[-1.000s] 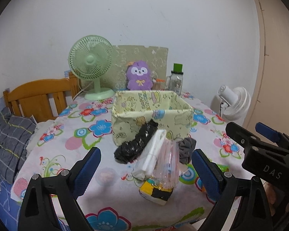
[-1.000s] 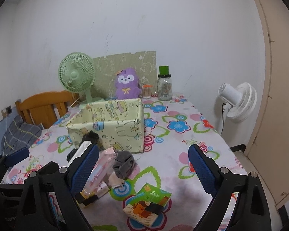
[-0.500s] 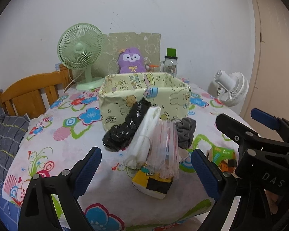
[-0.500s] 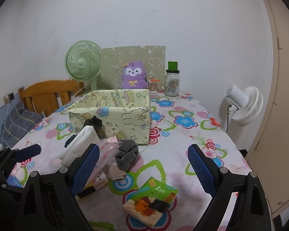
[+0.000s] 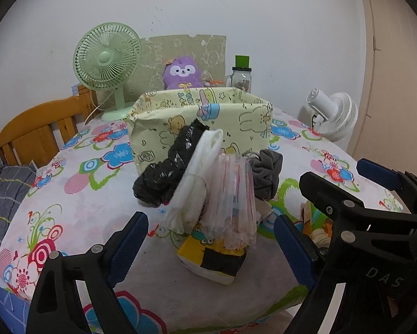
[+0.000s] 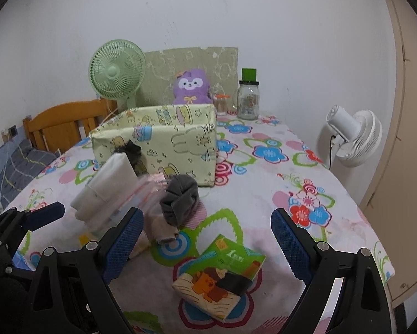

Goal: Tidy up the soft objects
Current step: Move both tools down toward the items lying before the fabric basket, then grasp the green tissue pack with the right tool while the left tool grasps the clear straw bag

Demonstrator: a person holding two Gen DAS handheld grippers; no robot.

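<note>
Both claws, left claw (image 5: 209,236) and right claw (image 6: 207,236), hang released over the surface (image 6: 264,194); the bags (image 5: 222,189), light, limp and slippery, lean before the box (image 5: 202,122), best pinched mid-bundle

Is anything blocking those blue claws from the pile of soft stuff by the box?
Nothing visible. The left tool, jaws closing but empty, faces the yellow pack under the pile; the right tool, open, faces the green pack. Bare tablecloth lies between.
</note>
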